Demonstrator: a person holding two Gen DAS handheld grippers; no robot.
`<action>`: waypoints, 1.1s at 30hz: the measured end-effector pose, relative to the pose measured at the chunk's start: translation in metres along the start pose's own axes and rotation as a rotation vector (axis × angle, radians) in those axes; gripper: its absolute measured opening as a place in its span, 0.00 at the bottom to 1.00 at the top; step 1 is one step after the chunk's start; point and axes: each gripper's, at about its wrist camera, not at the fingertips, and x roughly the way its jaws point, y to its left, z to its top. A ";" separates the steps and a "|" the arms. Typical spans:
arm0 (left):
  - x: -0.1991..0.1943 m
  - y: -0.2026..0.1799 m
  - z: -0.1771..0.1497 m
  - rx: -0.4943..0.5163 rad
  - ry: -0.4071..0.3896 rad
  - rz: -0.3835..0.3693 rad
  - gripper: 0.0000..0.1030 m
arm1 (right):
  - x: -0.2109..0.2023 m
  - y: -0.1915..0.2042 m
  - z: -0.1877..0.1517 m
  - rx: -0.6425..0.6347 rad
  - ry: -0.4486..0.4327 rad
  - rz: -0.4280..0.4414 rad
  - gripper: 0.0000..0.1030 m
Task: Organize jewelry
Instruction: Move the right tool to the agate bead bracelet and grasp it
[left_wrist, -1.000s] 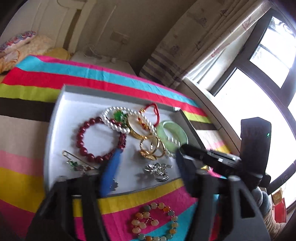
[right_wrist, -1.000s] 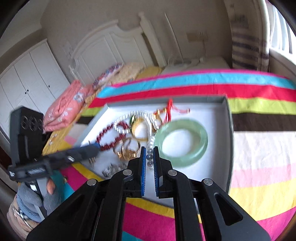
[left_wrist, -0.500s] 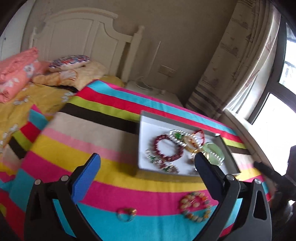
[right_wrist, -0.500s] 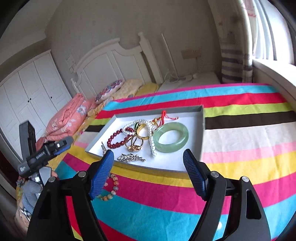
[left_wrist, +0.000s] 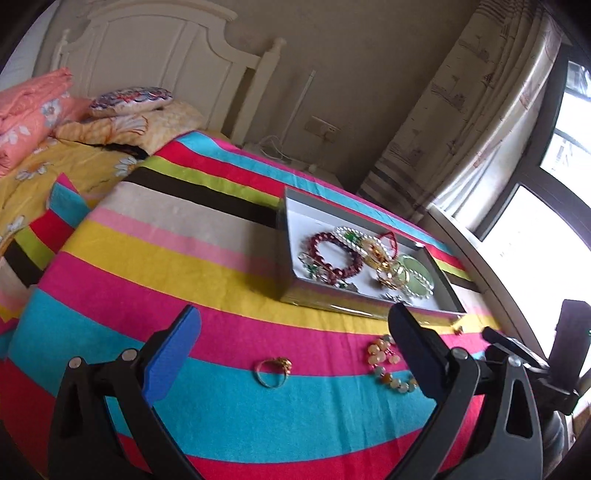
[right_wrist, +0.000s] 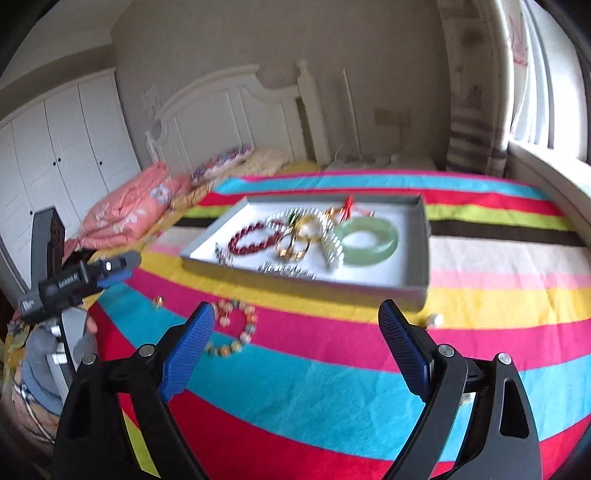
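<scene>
Both grippers hang above the striped bedspread (left_wrist: 155, 266) with nothing in them. The left gripper (left_wrist: 295, 339) has its jaws spread wide, the blue pads far apart and touching nothing; between them on a turquoise stripe lies a gold ring (left_wrist: 273, 371). A pastel bead bracelet (left_wrist: 388, 363) lies partly behind the right-hand finger of that gripper.

The right gripper (right_wrist: 297, 332) likewise has its jaws fully parted and holds nothing. The bead bracelet (right_wrist: 232, 326) lies just beside its left pad.

Farther up the bed sits the grey tray (right_wrist: 424, 240), holding a green jade bangle (right_wrist: 369, 240), a dark red bead bracelet (right_wrist: 255, 238), gold bangles (right_wrist: 293, 245), a pearl strand (right_wrist: 328, 243) and a silver brooch (right_wrist: 286, 269).
</scene>
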 end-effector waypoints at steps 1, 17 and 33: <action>0.002 0.001 0.000 -0.002 0.015 -0.019 0.97 | 0.005 0.005 -0.002 -0.012 0.031 0.001 0.85; -0.003 0.032 0.001 -0.193 -0.010 -0.069 0.97 | 0.046 0.088 -0.013 -0.264 0.186 0.016 0.62; -0.003 0.023 0.000 -0.148 -0.024 -0.049 0.97 | 0.092 0.109 -0.011 -0.330 0.302 0.008 0.42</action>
